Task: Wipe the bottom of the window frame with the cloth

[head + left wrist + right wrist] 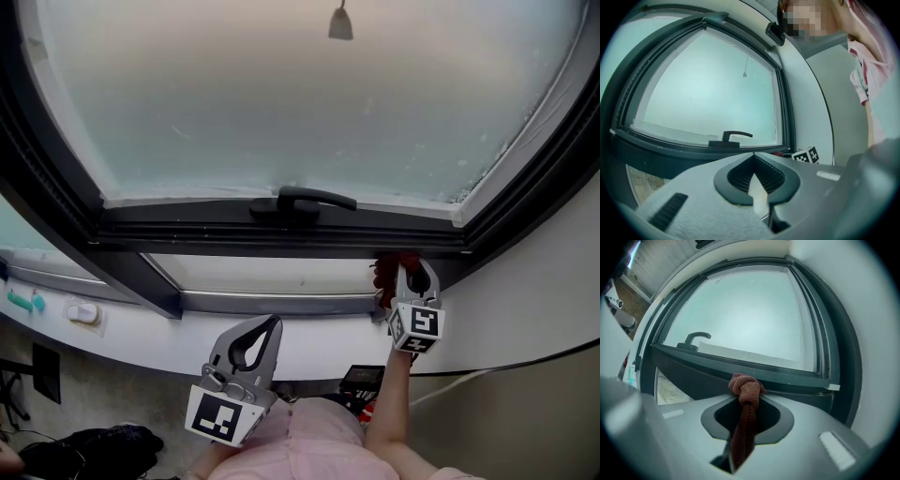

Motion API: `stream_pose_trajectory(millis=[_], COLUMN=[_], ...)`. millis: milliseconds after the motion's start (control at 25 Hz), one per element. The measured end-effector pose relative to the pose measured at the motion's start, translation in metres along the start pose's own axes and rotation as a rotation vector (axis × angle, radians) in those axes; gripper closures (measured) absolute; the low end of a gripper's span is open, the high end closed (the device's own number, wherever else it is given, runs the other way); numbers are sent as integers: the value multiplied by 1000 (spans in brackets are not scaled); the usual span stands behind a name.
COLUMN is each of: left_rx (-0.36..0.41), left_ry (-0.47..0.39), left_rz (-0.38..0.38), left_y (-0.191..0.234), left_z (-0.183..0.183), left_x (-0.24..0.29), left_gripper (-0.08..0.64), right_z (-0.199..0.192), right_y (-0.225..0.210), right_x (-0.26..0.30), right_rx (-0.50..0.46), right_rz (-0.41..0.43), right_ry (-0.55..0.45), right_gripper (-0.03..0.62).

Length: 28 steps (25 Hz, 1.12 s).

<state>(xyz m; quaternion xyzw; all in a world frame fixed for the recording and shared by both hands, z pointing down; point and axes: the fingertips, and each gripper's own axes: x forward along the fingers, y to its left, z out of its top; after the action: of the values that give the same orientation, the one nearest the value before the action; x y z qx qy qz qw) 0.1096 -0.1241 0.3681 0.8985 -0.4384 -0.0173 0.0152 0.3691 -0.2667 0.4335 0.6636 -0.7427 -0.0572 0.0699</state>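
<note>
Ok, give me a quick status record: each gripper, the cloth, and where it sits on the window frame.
left gripper: shut, nothing between the jaws, held low and apart from the window
right gripper: shut on cloth
cloth: reddish-brown, knotted end sticking out past the jaws
cloth position: at the bottom frame, near its right corner; looks pressed against it, contact not certain
window handle: above the bottom frame, to the left of the cloth
</note>
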Motion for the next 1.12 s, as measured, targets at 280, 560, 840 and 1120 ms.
stream_pose_trajectory(millis=[280, 560, 840, 1120], left_rx=[-37, -34, -9, -29], left_ry=[-54, -47, -43, -66], left_rz=[17, 22, 32, 46], left_y=[0, -2, -2, -3], left_z=[10, 9, 9, 17], left_x=[3, 2, -1, -3], left_gripper=[561, 561, 561, 561], right_z=[-7, -17, -24, -28], right_y=[-43, -91, -126, -135], right_x=[-5, -12, -15, -16], right_rx=[21, 44, 59, 50], right_rz=[-101, -218, -289, -304], right_ry=[9, 28, 41, 49], right_gripper=[526, 526, 526, 526])
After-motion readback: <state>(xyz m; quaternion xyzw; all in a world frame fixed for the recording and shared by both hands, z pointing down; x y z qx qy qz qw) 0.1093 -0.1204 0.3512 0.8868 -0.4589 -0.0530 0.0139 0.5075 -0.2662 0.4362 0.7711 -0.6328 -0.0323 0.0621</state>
